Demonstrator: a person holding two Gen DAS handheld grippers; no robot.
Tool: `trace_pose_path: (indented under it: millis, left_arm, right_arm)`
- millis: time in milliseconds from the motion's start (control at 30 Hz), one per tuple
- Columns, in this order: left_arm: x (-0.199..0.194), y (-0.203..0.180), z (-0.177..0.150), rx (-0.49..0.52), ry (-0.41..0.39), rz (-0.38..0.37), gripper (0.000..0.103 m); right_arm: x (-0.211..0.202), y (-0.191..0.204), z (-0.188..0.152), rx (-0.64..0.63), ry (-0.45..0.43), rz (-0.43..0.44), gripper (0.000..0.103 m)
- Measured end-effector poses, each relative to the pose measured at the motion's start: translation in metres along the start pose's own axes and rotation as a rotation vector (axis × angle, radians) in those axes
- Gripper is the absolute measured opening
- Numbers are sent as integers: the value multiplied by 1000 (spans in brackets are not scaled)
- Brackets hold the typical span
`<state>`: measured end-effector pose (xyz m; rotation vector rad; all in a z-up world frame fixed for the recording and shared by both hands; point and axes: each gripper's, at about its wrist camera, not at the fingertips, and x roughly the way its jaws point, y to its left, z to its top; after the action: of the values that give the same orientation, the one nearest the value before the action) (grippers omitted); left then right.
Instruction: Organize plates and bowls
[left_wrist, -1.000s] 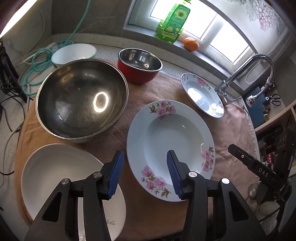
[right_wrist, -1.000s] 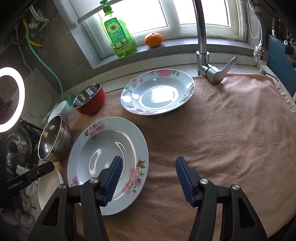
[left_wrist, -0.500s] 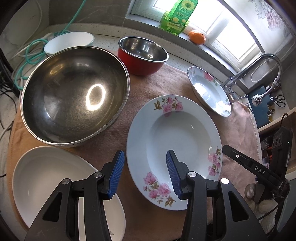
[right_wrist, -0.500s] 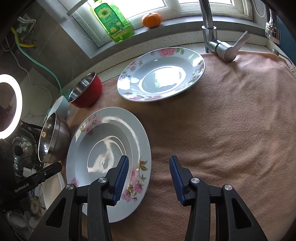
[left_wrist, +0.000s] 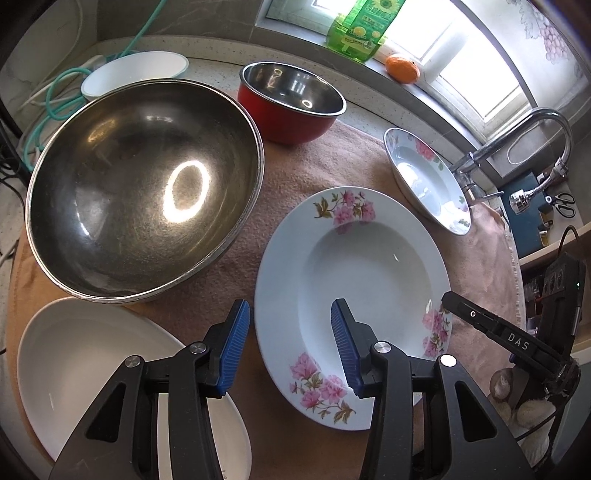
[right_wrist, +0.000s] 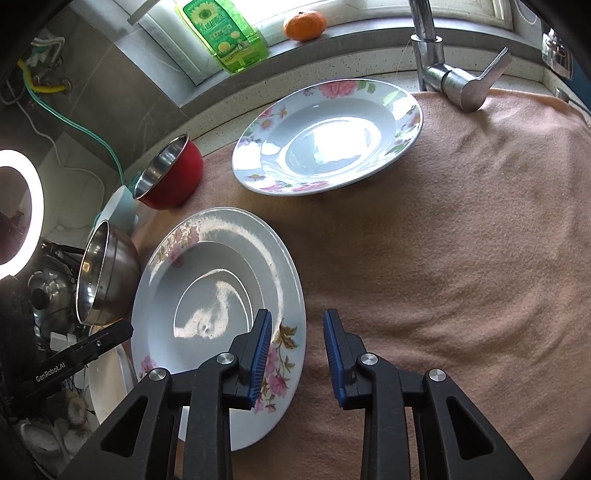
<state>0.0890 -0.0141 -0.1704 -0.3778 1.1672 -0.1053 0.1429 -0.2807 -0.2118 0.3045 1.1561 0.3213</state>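
A floral plate (left_wrist: 369, 273) lies on the tan towel (left_wrist: 314, 166); it also shows in the right wrist view (right_wrist: 207, 295). My left gripper (left_wrist: 290, 343) is open, straddling this plate's left rim. My right gripper (right_wrist: 297, 354) is open, straddling its right rim. A second floral plate (right_wrist: 328, 136) sits near the faucet (right_wrist: 439, 62); it also shows in the left wrist view (left_wrist: 424, 181). A large steel bowl (left_wrist: 144, 188), a red bowl (left_wrist: 291, 99), a white bowl (left_wrist: 136, 72) and a white plate (left_wrist: 92, 354) are on the left.
A green soap bottle (right_wrist: 221, 33) and an orange (right_wrist: 304, 20) stand on the windowsill. A green hose (left_wrist: 62, 96) lies at the far left. A ring light (right_wrist: 18, 210) glows at the left. The other gripper's black body (left_wrist: 517, 343) is at the right edge.
Both grippers moved lower and closer to the near floral plate. The right gripper's jaws narrowed and now bracket the plate's right rim. The plates and bowls have not moved.
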Motion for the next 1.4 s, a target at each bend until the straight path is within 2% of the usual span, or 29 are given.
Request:
trace_pose_path:
  millis: [67, 167, 233, 600, 1400]
  left_arm:
    - [1, 1, 0, 0, 3, 3, 44]
    - [5, 0, 1, -2, 11, 8, 35]
    - [7, 2, 2, -9, 15, 6, 33]
    - [10, 4, 2, -12, 31, 13, 29]
    - [7, -1, -4, -18, 33, 15, 29]
  right_arm:
    - [2, 1, 0, 0, 4, -1, 25]
    - [5, 1, 0, 4, 11, 5, 23]
    - [7, 1, 1, 7, 14, 12, 23]
    - [12, 3, 4, 15, 31, 37, 20]
    - [6, 2, -1, -3, 35, 27, 20]
